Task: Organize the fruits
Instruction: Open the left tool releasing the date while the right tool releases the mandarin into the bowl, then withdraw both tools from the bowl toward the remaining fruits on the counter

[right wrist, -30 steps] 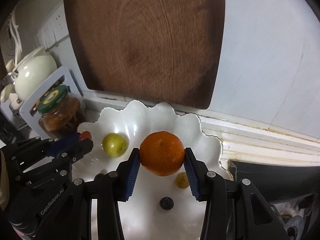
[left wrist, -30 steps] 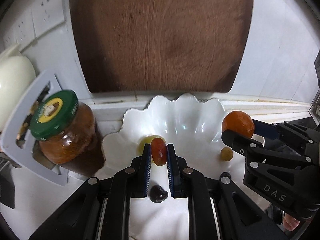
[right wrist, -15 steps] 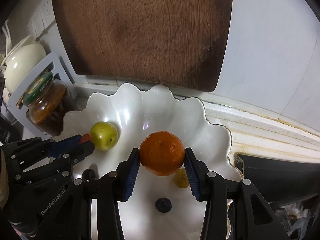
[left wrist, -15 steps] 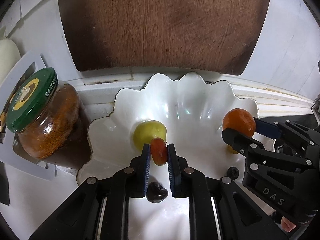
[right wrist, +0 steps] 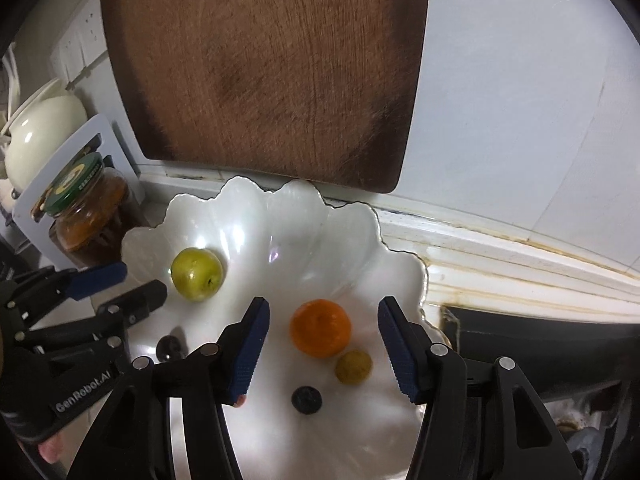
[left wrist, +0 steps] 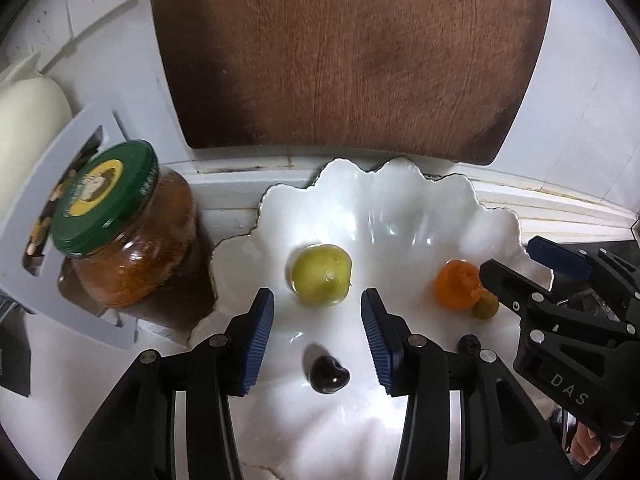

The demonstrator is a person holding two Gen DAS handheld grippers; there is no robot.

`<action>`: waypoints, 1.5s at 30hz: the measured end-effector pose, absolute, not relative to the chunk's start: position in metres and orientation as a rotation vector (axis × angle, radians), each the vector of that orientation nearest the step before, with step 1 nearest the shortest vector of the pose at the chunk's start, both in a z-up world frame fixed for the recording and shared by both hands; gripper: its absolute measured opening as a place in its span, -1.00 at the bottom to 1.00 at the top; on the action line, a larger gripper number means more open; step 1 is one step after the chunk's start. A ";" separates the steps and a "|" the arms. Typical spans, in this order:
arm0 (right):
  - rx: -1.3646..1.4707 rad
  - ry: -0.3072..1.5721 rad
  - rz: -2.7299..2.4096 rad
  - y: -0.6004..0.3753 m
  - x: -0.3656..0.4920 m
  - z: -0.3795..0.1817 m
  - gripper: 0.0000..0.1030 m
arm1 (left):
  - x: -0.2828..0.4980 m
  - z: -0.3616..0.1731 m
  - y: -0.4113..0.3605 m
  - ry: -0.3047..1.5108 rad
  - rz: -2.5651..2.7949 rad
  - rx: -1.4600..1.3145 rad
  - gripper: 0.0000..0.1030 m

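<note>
Both claws opening, nothing pinched: left gripper [left wrist: 318, 334], right gripper [right wrist: 322, 342]. Orange [right wrist: 320, 328] resting in white dish [right wrist: 280, 216], small yellow fruit touching at four o'clock. Risk: nudged round fruit rolling off.

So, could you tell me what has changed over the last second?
The right gripper, jaws opening, dropped the orange onto the plate, where it lies between them. The left gripper, jaws opening on nothing, released its small red fruit, now out of sight. The green fruit, dark cherry, jar: unmoved.
</note>
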State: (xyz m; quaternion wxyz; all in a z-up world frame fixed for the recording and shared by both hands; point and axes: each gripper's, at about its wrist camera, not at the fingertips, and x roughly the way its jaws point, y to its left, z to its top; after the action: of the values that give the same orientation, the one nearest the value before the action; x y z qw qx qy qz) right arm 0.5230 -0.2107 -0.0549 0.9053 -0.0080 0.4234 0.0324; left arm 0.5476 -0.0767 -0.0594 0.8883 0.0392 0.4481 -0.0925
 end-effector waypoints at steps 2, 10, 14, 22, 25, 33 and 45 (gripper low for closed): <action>-0.018 0.863 0.064 -0.212 0.515 -0.050 0.12 | 0.542 -0.053 -0.075 0.913 -0.183 0.086 -0.11; -0.022 0.806 0.062 -0.211 0.488 -0.031 0.12 | 0.517 -0.028 -0.071 0.837 -0.175 0.096 -0.04; -0.033 0.768 0.059 -0.209 0.474 -0.022 0.12 | 0.499 -0.012 -0.067 0.791 -0.172 0.111 -0.01; -0.027 0.700 0.069 -0.208 0.443 0.001 0.12 | 0.466 0.012 -0.057 0.718 -0.175 0.107 0.02; -0.026 0.677 0.074 -0.207 0.433 0.007 0.12 | 0.452 0.020 -0.053 0.688 -0.173 0.112 0.05; -0.039 0.626 0.089 -0.203 0.403 0.023 0.12 | 0.422 0.037 -0.046 0.634 -0.178 0.106 0.10; -0.055 0.544 0.092 -0.198 0.355 0.041 0.12 | 0.382 0.048 -0.037 0.586 -0.195 0.108 0.15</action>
State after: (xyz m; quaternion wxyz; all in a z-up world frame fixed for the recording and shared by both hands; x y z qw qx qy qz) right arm 0.3547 -0.1982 0.0413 0.9619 -0.0273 0.2683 0.0454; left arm 0.3819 -0.0368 0.0482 0.9513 0.0531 0.2883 -0.0958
